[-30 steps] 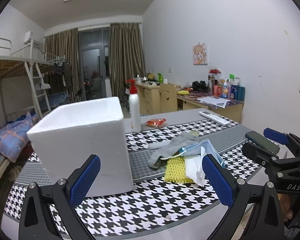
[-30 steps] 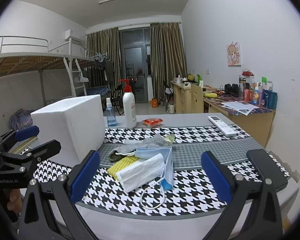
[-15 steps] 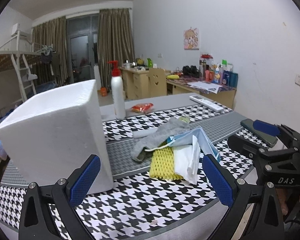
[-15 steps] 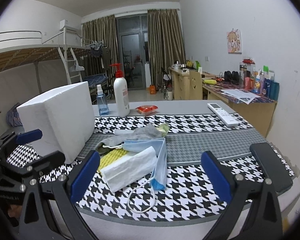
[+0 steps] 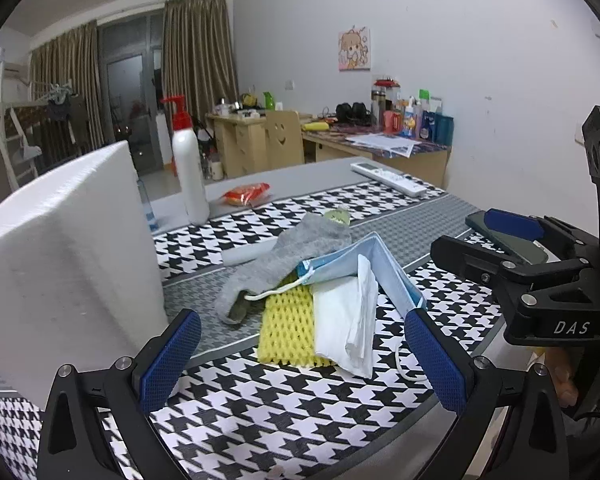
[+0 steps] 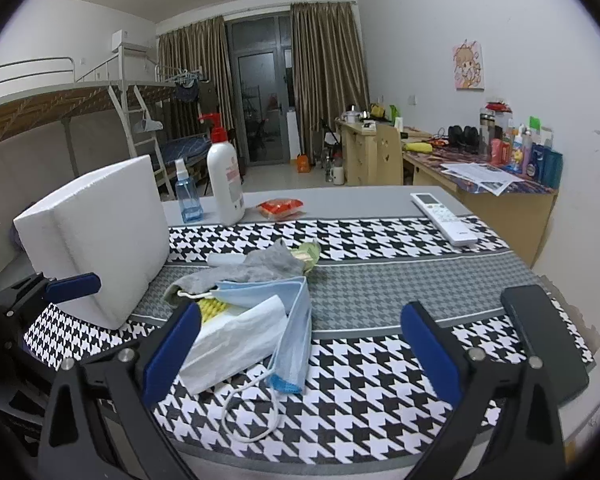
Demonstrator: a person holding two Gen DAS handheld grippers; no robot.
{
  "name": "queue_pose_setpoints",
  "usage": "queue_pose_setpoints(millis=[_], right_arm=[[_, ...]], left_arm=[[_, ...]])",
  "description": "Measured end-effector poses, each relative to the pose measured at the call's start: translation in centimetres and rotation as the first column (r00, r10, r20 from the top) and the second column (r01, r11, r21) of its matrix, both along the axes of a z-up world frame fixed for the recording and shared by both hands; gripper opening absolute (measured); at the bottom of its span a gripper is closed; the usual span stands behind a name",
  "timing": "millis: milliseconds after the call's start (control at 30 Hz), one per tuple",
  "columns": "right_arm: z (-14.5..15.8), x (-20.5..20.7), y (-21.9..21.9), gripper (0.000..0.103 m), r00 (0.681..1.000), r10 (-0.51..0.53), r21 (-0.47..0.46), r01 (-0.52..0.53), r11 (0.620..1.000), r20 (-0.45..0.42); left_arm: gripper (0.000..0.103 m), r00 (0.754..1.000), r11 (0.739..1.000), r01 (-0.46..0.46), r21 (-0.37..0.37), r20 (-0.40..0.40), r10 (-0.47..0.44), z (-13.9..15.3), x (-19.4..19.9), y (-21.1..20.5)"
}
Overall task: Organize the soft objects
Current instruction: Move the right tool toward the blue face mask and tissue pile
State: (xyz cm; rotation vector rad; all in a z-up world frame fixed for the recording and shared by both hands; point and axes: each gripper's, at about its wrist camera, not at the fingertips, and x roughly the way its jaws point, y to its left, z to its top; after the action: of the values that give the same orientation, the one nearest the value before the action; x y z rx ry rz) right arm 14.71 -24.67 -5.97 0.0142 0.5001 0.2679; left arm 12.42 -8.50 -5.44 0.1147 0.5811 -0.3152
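Left wrist view puts your left tool (image 5: 300, 356) low over the near edge of the tabletop (image 5: 260, 408), its blue pads spread wide with nothing between them. Just ahead of that tool lies the heap of soft things: a yellow foam net (image 5: 286, 330) straight in front, a white tissue pack (image 5: 346, 320) lying partly over the net's right side, a blue face mask (image 5: 374, 268) tented over the pack, and a grey sock (image 5: 284, 256) stretching away behind and to the left. To the left of the tool, close by, stands the white foam box (image 5: 64, 276), and beyond it a white pump bottle (image 5: 189, 176). Your right tool (image 5: 512, 248) shows at the right of this view, also spread open and empty, hovering beside the heap. From the right wrist view, your right tool (image 6: 300, 356) has the tissue pack (image 6: 236, 344) and face mask (image 6: 288, 312) just ahead between its left pad and its centre line, touching neither pad. A dark phone (image 6: 544, 340) lies on the tabletop at that tool's right side, and a white remote (image 6: 444, 218) rests farther ahead on the right.
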Motion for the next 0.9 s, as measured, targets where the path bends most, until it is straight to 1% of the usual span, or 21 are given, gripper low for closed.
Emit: queue_pose_setpoints(millis=[67, 167, 200, 333, 400, 500, 633, 700, 833, 900], right_arm=[[-0.4, 0.6, -0.2, 0.099, 1.000, 0.007, -0.001, -0.007, 1.000, -0.015], [-1.0, 1.4, -0.6, 0.093, 0.999, 0.010, 0.001, -0.010, 1.000, -0.040], [-1.1, 1.6, -0.7, 0.091, 0.999, 0.010, 0.001, -0.010, 1.000, -0.047], [-1.6, 2.4, -1.1, 0.091, 0.997, 0.015, 0.019, -0.014, 1.000, -0.074], [-1.8, 2.6, -1.1, 0.091, 0.997, 0.018, 0.022, -0.017, 1.000, -0.078], [-1.9, 3.0, -1.2, 0.091, 0.996, 0.023, 0.021, -0.022, 1.000, -0.082], [-2.0, 3.3, -1.1, 0.091, 0.995, 0.033, 0.020, -0.032, 0.999, -0.091], [-2.0, 3.4, -1.0, 0.091, 0.995, 0.034, 0.019, -0.033, 0.999, -0.096], [-2.1, 3.7, -0.9, 0.091, 0.994, 0.037, 0.018, -0.035, 0.999, -0.104], [-2.1, 3.9, -0.8, 0.087, 0.993, 0.043, 0.015, -0.041, 0.999, -0.111]], left_arm=[[0.101, 1.000, 1.000, 0.003, 0.003, -0.018, -0.003, -0.4, 0.5, -0.3], [0.097, 0.999, 1.000, 0.021, 0.002, -0.047, -0.021, -0.9, 1.2, -0.7], [0.093, 0.998, 1.000, 0.031, 0.000, -0.056, -0.031, -1.1, 1.4, -0.9], [0.082, 0.994, 0.998, 0.059, 0.011, -0.087, -0.058, -1.7, 2.1, -1.9], [0.074, 0.992, 0.998, 0.069, 0.013, -0.104, -0.067, -2.0, 2.5, -2.2], [0.065, 0.989, 0.997, 0.069, 0.017, -0.132, -0.066, -2.6, 3.1, -2.4], [0.062, 0.987, 0.998, 0.052, 0.022, -0.155, -0.048, -3.1, 3.7, -2.3], [0.056, 0.984, 0.998, 0.064, 0.020, -0.165, -0.059, -3.3, 3.9, -2.5], [0.052, 0.981, 0.996, 0.090, 0.025, -0.175, -0.084, -3.4, 3.8, -3.0], [0.047, 0.979, 0.995, 0.096, 0.028, -0.183, -0.089, -3.6, 3.9, -3.3]])
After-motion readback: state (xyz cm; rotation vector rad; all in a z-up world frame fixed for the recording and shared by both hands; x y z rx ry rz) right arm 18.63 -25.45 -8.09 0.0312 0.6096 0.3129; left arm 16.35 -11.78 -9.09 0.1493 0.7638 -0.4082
